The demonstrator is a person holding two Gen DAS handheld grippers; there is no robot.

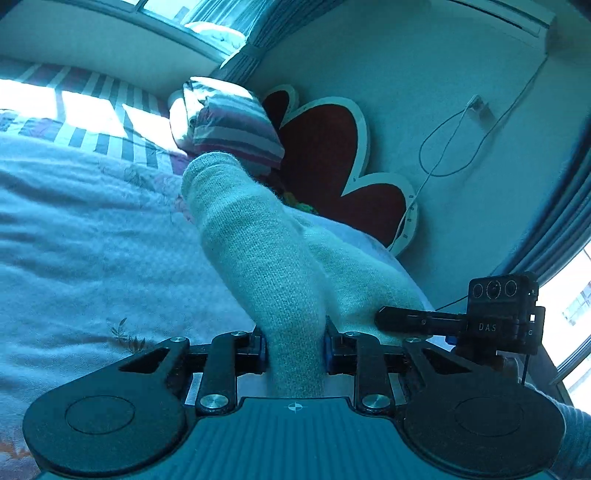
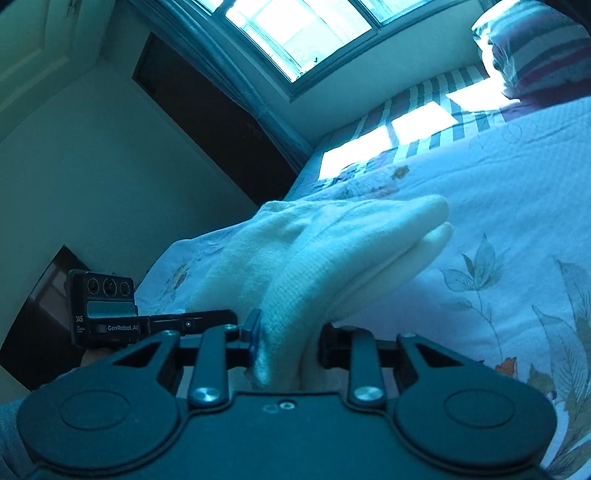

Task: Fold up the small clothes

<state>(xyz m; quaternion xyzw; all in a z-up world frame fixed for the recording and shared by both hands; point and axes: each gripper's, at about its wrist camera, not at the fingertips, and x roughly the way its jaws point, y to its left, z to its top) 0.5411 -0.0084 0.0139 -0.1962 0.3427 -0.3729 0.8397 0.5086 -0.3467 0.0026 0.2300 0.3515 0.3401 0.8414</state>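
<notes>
A small pale knitted garment is held up over the bed by both grippers. My left gripper is shut on one end of it, and the cloth rises forward from the jaws in a thick fold. My right gripper is shut on the other end of the garment, which drapes forward and down onto the floral bedspread. The other gripper shows in each view, to the right in the left wrist view and to the left in the right wrist view.
The bed with the floral bedspread fills most of both views. A striped pillow lies at the head. A red heart-shaped cushion leans on the wall. A window and a dark door stand beyond the bed.
</notes>
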